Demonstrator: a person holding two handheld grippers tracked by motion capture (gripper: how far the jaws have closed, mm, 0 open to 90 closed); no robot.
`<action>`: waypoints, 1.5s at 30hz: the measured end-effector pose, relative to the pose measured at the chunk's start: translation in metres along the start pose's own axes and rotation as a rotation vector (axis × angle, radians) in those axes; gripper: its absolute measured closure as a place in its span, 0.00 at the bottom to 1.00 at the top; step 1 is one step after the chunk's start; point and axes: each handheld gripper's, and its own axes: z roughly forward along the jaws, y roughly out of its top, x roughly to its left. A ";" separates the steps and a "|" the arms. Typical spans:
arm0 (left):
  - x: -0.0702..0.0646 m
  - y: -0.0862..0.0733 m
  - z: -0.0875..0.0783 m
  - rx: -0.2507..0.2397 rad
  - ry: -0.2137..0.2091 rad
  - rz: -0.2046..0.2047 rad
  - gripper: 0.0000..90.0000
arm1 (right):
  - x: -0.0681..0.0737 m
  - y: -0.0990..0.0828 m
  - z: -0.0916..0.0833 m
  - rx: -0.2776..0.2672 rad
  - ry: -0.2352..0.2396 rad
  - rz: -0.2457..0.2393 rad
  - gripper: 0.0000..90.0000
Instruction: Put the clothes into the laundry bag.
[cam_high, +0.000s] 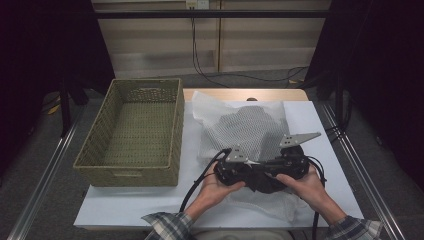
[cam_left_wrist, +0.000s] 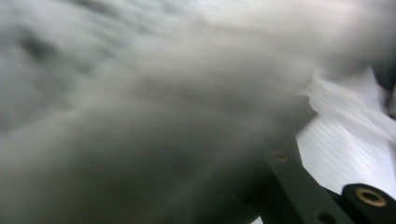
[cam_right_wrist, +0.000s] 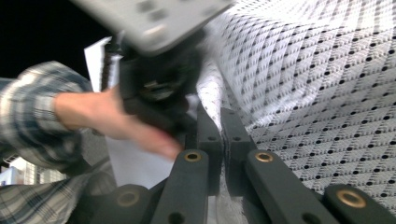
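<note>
1. White mesh laundry bag (cam_high: 250, 131), with a dark garment inside showing grey through the netting. It lies spread on the white table top (cam_high: 125, 205), right of centre, reaching from the far edge toward the person. Its near hem is gathered up off the table between the two grippers.

2. Right gripper (cam_right_wrist: 223, 140). Jaws pressed together on a fold of the mesh; in the right gripper view the netting runs straight out from between the pads and fans away to the right. In the high view it sits at the bag's near edge (cam_high: 290, 162).

3. Left gripper (cam_high: 235, 167). Just beside the right one, on the same near hem. Its own view is blurred grey fabric close to the lens, with one black jaw (cam_left_wrist: 299, 186) at lower right. Jaws appear narrowed on the bag's fabric, though the pad contact itself is hidden by blur.

4. Relation governing the next move, as a judgement: both grips sit close together on the near hem, with the bag's bulk lying away from the person. The left hand is nearer the basket, so a lift would likely carry the bag leftward.

5. Woven wicker basket (cam_high: 132, 132). Rectangular, olive-green, standing at the left edge of the table, just beside the bag's left border, long axis running away from the person.

6. Plaid sleeves (cam_high: 167, 225) at the near edge.
</note>
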 end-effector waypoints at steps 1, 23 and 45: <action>0.003 0.005 0.001 -0.019 0.034 -0.009 0.90 | 0.001 0.001 -0.001 -0.003 -0.003 -0.006 0.99; 0.048 0.012 0.033 -0.047 0.153 -0.108 0.89 | -0.016 -0.018 0.009 0.037 -0.025 0.050 0.99; 0.013 -0.022 -0.061 0.022 0.038 0.052 0.53 | -0.029 -0.035 0.007 0.095 -0.099 0.072 0.99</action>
